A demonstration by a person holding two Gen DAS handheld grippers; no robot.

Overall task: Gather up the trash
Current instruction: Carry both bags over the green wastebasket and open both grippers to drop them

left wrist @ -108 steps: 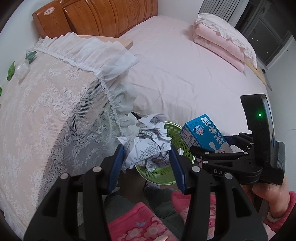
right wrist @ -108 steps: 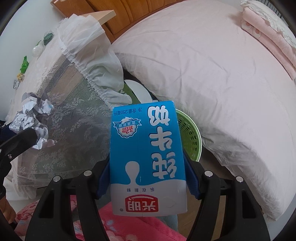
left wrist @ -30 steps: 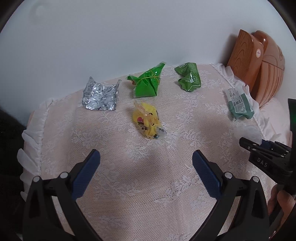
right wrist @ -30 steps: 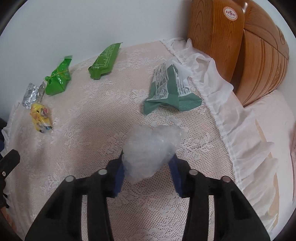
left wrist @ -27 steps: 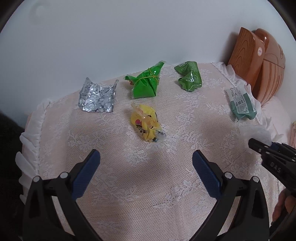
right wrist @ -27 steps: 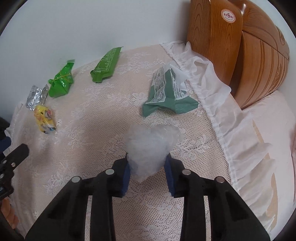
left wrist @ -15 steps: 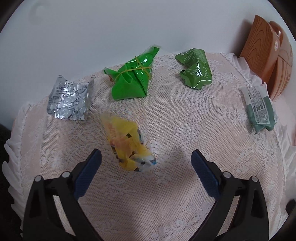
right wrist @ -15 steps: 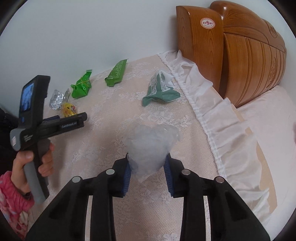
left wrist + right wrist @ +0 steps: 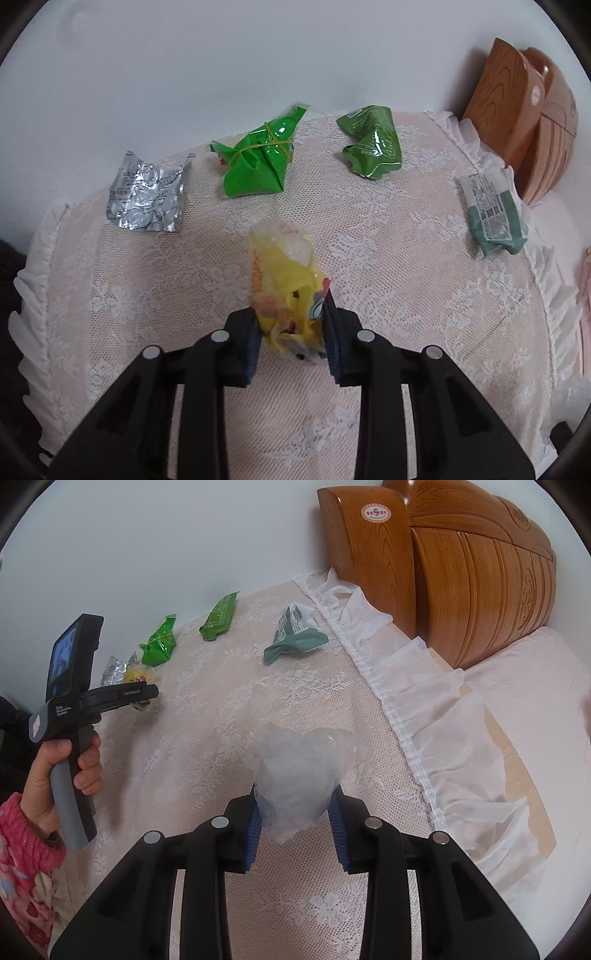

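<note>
The left tool point(image 9: 291, 334) squeezes the yellow wrapper point(image 9: 286, 291) mid-table point(image 9: 424, 314); the right tool point(image 9: 295, 825) holds a clear bag point(image 9: 297, 775), maybe plastic, with the frilly edge point(image 9: 413, 716) at 3 o'clock.

A home bedroom: wooden headboard point(image 9: 461, 572), pink bed point(image 9: 535, 686), lace-covered bedside table point(image 9: 406, 295).

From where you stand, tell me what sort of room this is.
Most likely a bedroom: a carved wooden headboard stands against the wall, a pale pink bed sheet lies below it, and a lace-covered bedside table strewn with wrappers stands alongside.
</note>
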